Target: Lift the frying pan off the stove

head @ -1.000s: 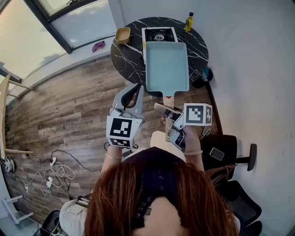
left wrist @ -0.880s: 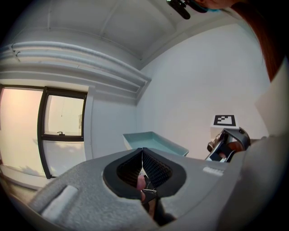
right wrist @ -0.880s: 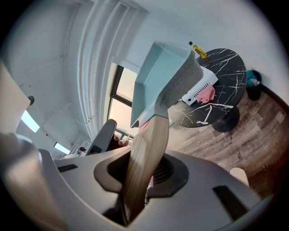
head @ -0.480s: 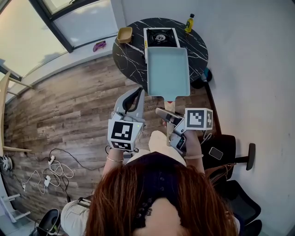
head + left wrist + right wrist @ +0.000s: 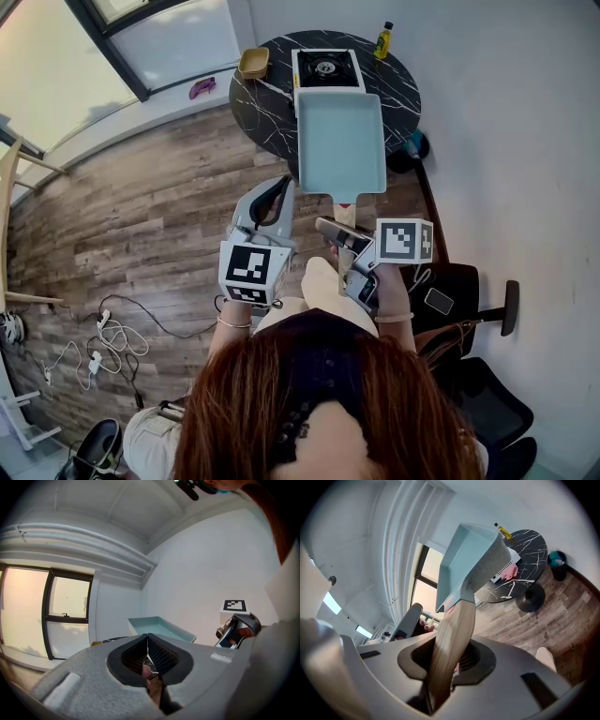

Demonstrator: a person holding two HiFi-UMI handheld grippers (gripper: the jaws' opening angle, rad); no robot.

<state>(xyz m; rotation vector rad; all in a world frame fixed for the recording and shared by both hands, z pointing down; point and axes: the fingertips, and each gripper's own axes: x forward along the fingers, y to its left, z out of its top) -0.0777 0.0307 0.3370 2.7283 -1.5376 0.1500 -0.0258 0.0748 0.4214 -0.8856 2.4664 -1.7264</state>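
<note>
A rectangular pale-teal frying pan [image 5: 340, 142] hangs in the air over the near half of the round black marble table [image 5: 265, 105], clear of the small gas stove [image 5: 324, 68] behind it. Its wooden handle [image 5: 345, 214] points back at me, and my right gripper [image 5: 339, 228] is shut on it. In the right gripper view the handle [image 5: 450, 634] runs between the jaws up to the pan [image 5: 466, 559]. My left gripper [image 5: 267, 202] floats left of the handle, touching nothing. Its jaws meet at the tips [image 5: 147, 634]; the pan [image 5: 159, 626] shows beyond.
A yellow bottle [image 5: 382, 40] stands at the table's far edge and a small tan bowl [image 5: 250, 62] left of the stove. A black chair [image 5: 469, 314] with a phone [image 5: 435, 300] is at my right. Cables [image 5: 108, 336] lie on the wooden floor at left.
Both grippers and the pan have drawn back from the stove toward me. A gap now shows between the pan's far edge and the stove. Neither grip has changed.
</note>
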